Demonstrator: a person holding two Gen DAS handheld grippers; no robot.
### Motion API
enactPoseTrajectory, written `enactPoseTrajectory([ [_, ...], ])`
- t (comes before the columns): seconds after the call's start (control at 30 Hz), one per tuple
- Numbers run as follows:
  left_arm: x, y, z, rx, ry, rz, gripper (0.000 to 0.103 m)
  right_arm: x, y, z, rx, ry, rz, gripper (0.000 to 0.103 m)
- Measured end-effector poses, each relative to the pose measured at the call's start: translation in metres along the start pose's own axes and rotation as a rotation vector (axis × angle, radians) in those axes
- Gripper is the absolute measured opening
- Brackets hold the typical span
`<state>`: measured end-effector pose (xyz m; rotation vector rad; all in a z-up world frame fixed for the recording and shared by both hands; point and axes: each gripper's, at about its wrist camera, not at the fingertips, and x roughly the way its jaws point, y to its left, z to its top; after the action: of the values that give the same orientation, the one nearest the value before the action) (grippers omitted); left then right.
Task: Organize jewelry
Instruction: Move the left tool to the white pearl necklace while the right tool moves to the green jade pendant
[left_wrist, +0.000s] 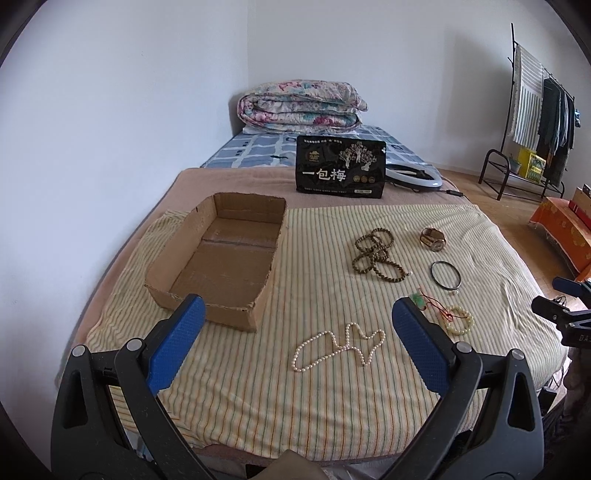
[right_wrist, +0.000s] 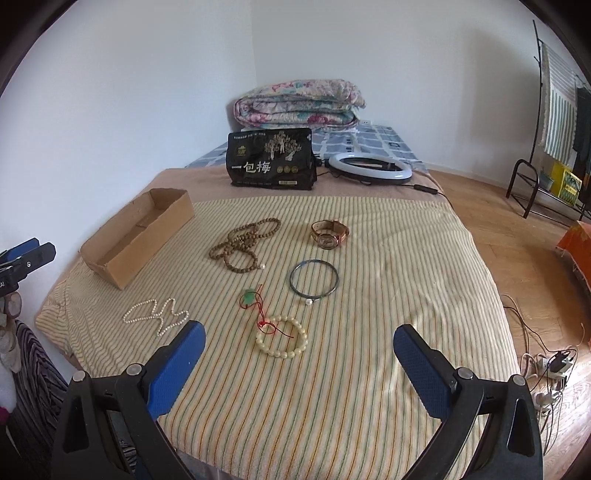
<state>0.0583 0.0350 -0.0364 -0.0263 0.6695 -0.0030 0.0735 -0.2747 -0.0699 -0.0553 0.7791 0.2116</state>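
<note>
An open cardboard box (left_wrist: 221, 258) sits at the left of a striped towel (left_wrist: 314, 387); it also shows in the right wrist view (right_wrist: 122, 264). On the towel lie a pearl necklace (left_wrist: 340, 347) (right_wrist: 155, 317), brown bead strands (left_wrist: 376, 254) (right_wrist: 243, 242), a watch (left_wrist: 433, 239) (right_wrist: 330, 233), a dark bangle (left_wrist: 446, 274) (right_wrist: 314, 278), a green pendant on red cord (left_wrist: 419, 300) (right_wrist: 249, 298) and a pale bead bracelet (left_wrist: 460, 319) (right_wrist: 282, 336). My left gripper (left_wrist: 297, 314) is open above the pearl necklace. My right gripper (right_wrist: 299, 339) is open near the pale bracelet.
A black snack bag (left_wrist: 340, 166) stands behind the towel, with a ring light (right_wrist: 369, 168) beside it and a folded quilt (left_wrist: 301, 107) at the back. A clothes rack (left_wrist: 535, 110) stands on the right. Cables (right_wrist: 546, 365) lie on the wooden floor.
</note>
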Motion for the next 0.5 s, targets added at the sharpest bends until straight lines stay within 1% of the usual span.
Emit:
enactPoseTrajectory([
  [0.07, 0.01, -0.003, -0.001, 0.01, 0.024, -0.025, 0.103, 0.014, 0.002, 0.006, -0.026, 0.028, 0.01, 0.103],
  [0.17, 0.026, -0.01, -0.006, 0.029, 0.065, -0.063, 0.098, 0.035, 0.007, 0.015, -0.068, 0.064, 0.054, 0.102],
  [0.27, 0.043, -0.017, -0.013, 0.037, 0.115, -0.108, 0.097, 0.059, 0.013, 0.02, -0.104, 0.105, 0.096, 0.099],
  [0.4, 0.069, -0.023, -0.023, 0.029, 0.193, -0.152, 0.09, 0.097, 0.021, 0.022, -0.131, 0.185, 0.131, 0.091],
  [0.5, 0.087, -0.027, -0.029, 0.023, 0.24, -0.169, 0.089, 0.116, 0.03, 0.021, -0.159, 0.22, 0.151, 0.086],
])
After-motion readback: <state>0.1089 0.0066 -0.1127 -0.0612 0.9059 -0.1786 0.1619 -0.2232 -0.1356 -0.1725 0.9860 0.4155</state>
